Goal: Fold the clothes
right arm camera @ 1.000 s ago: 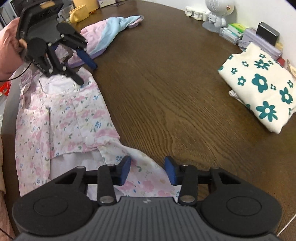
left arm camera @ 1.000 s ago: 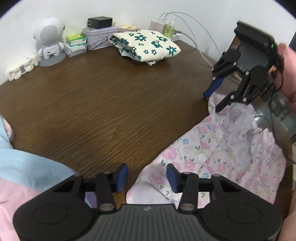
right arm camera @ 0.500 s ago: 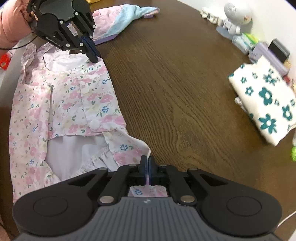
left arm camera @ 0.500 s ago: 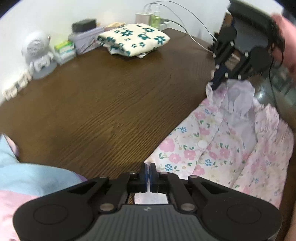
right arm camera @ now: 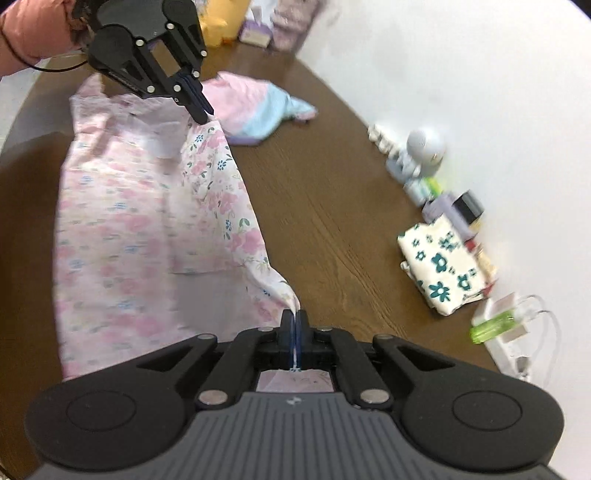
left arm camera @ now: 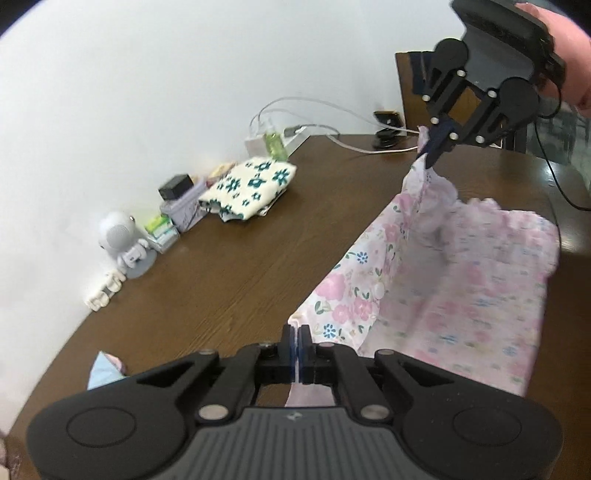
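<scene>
- In the left wrist view, your left gripper (left arm camera: 296,345) is pressed together on one corner of the pink floral shirt (left arm camera: 443,288); a thin edge of cloth shows between the blue pads.
- Your right gripper (left arm camera: 432,153) is at the upper right, held by your hand (left arm camera: 565,70), and it is also clamped on the shirt, at the far corner.
- The shirt hangs stretched between the two grippers, and its lower part is blurred; the far side hangs over the brown wooden table (left arm camera: 240,266).
- A folded cream cloth with dark green flowers (left arm camera: 251,190) lies on the table near the wall, just beside a grey tin (left arm camera: 184,208) with a black box on top.
- A small white robot figure (left arm camera: 123,242) stands left of the tin, and white cables (left arm camera: 314,118) run to a power strip behind the folded cloth.
- In the right wrist view, your right gripper (right arm camera: 294,334) is closed on a corner of the same shirt (right arm camera: 140,229).
- Your left gripper (right arm camera: 201,110) is at the upper left, with a pink sleeve (right arm camera: 33,33) behind it, and it pinches the opposite corner.
- A pink and light blue garment (right arm camera: 255,110) lies crumpled on the table (right arm camera: 332,206) beyond the shirt.
- The folded flowered cloth (right arm camera: 443,266) and the robot figure (right arm camera: 421,151) are along the wall on the right, well apart from the shirt.
</scene>
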